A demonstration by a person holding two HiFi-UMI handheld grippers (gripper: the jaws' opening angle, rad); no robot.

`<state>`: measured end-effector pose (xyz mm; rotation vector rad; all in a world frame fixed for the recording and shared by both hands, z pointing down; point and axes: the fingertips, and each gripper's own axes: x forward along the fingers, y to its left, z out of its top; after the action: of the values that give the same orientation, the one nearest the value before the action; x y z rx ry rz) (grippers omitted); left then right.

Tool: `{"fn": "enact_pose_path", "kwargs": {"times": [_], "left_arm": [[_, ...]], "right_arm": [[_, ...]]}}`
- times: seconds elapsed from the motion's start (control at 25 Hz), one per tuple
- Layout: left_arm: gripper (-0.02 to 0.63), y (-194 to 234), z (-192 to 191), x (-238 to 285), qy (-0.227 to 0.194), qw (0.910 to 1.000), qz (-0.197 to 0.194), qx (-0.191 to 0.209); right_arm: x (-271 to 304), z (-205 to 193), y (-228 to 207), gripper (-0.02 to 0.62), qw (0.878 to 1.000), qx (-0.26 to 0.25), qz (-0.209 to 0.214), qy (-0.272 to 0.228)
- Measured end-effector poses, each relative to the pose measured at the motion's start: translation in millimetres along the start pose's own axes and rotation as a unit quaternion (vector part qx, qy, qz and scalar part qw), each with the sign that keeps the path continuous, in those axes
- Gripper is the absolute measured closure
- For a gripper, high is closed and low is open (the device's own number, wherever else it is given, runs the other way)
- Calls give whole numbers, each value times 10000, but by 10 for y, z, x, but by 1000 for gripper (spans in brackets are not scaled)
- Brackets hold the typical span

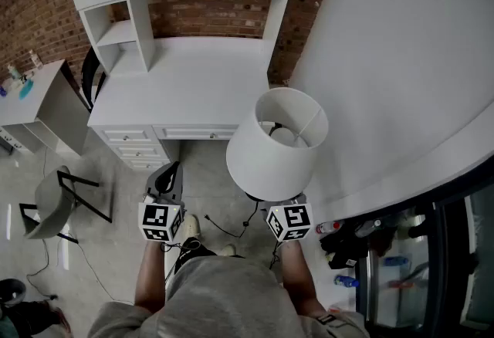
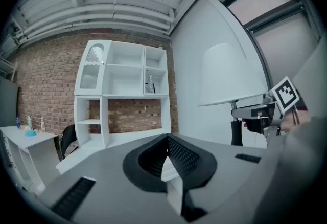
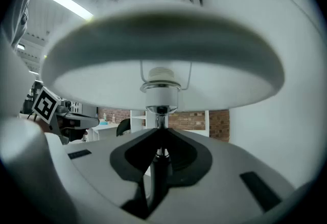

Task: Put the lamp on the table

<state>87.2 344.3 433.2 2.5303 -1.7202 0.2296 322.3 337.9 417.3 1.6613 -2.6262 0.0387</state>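
Lamp (image 1: 276, 145) is hanging clamped in my right claw (image 3: 159, 152); left claw (image 1: 168, 176) closed, empty; white counter (image 1: 193, 82) is standing against brick wall (image 1: 204, 14), upper centre.

The white table (image 1: 193, 86) against the brick wall (image 1: 208, 14) bears a shelf unit (image 1: 127, 1).

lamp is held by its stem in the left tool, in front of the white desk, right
Wrong tool: the right tool holds the lamp by its stem, in front of the white desk. The right gripper view shows it.
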Motion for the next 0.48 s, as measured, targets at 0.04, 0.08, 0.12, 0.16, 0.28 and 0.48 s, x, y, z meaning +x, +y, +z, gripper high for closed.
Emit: {"fn": "enact_pose_path", "kwargs": {"times": [0.04,0.08,0.12,0.16,0.28,0.48], "left_arm": [[601,-1,15,5,-56,10000,13,7],[601,-3,26,10,-96,10000,25,11],[602,-4,29,17,-115,9999,36,12],[602,-5,28,26,-116,9999,46,12],[601,-17,21,66,-98,9999,70,5],[601,-14,-16,131,-60,9999,114,1]], "right_arm": [[-2,-12,-7,523,10000,3,-3,4],[-3,-22,-15,523,10000,4,-5,7],[-1,-28,-22,523,10000,1,-3,9],[5,-31,-30,523,10000,-5,4,9],[33,-29,-56,523,10000,-12,39,5],[137,7,-93,523,9998,-19,178,-60]]}}
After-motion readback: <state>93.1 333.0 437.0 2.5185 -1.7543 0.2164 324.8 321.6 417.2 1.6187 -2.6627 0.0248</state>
